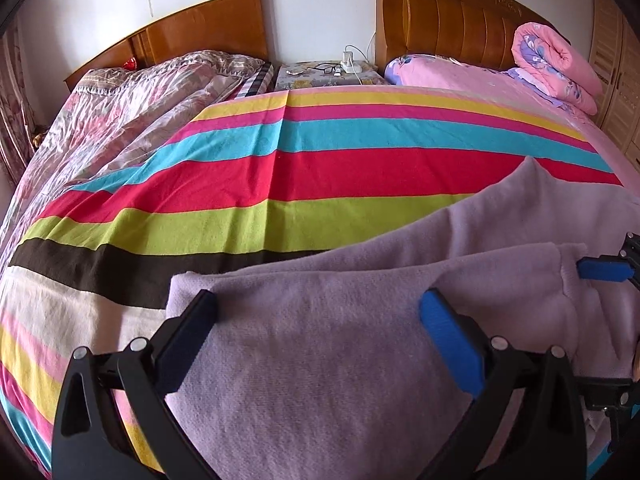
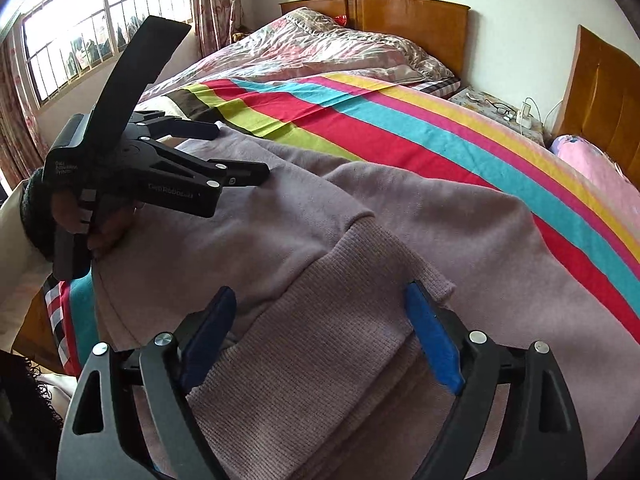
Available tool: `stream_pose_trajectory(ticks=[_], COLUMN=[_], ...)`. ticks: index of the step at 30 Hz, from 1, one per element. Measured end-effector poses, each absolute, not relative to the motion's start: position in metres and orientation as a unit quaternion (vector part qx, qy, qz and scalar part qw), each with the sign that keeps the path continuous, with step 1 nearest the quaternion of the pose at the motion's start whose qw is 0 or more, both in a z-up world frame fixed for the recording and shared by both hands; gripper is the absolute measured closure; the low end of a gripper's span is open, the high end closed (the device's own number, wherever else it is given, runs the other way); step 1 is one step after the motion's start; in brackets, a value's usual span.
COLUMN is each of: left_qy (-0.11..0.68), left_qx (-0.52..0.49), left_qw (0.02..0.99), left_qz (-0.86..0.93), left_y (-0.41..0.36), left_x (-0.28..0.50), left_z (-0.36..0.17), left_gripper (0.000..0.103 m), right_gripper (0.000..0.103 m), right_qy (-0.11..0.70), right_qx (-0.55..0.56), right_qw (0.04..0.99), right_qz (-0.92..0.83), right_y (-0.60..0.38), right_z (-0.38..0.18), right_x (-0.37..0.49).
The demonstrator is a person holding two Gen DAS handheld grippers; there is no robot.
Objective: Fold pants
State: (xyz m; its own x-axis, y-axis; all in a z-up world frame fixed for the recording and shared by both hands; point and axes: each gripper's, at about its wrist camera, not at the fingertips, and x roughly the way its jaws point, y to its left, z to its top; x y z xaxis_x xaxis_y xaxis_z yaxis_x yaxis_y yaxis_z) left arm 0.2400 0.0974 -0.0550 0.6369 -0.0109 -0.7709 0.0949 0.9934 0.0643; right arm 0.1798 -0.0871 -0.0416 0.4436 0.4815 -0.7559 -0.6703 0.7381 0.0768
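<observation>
Both tools (image 1: 316, 312) (image 2: 320, 312) gape wide over lilac pants (image 1: 340, 360) on striped blanket (image 1: 280, 176).

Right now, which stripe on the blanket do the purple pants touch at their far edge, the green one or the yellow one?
The green stripe. The purple pants lie over its near edge. The yellow stripe runs far up the striped blanket, near the headboards, apart from them.
</observation>
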Motion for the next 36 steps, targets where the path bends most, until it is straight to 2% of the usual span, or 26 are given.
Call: stream_pose_trajectory(ticks=[6, 9, 14, 17, 26, 32, 36], left_qy=[0.425, 0.424, 0.424, 0.425, 0.425, 0.424, 0.425], left_qx=[0.058, 0.059, 0.057, 0.055, 0.053, 0.053, 0.056], left_qw=[0.903, 0.903, 0.903, 0.903, 0.904, 0.904, 0.903], left_qz=[-0.022, -0.02, -0.021, -0.021, -0.022, -0.021, -0.018], left_y=[0.095, 0.093, 0.093, 0.094, 0.095, 0.095, 0.094], left_x=[0.241, 0.24, 0.24, 0.239, 0.239, 0.239, 0.239], left_z=[-0.055, -0.054, -0.055, -0.055, -0.054, -0.054, -0.054], left_gripper=[0.001, 0.001, 0.001, 0.001, 0.001, 0.001, 0.001], right_gripper=[0.02, 0.018, 0.017, 0.017, 0.015, 0.015, 0.015], right_qy=[0.383, 0.4, 0.45, 0.435, 0.425, 0.417, 0.434], right_qx=[-0.013, -0.017, -0.06, -0.092, -0.063, -0.033, -0.061], right_qw=[0.864, 0.876, 0.866, 0.877, 0.898, 0.906, 0.897], right_qz=[0.328, 0.269, 0.208, 0.181, 0.095, 0.065, 0.05], right_y=[-0.121, -0.124, -0.103, -0.093, -0.141, -0.215, -0.231], right_z=[-0.011, -0.009, -0.046, -0.053, -0.032, -0.024, -0.04], right_x=[0.205, 0.243, 0.292, 0.292, 0.253, 0.174, 0.133])
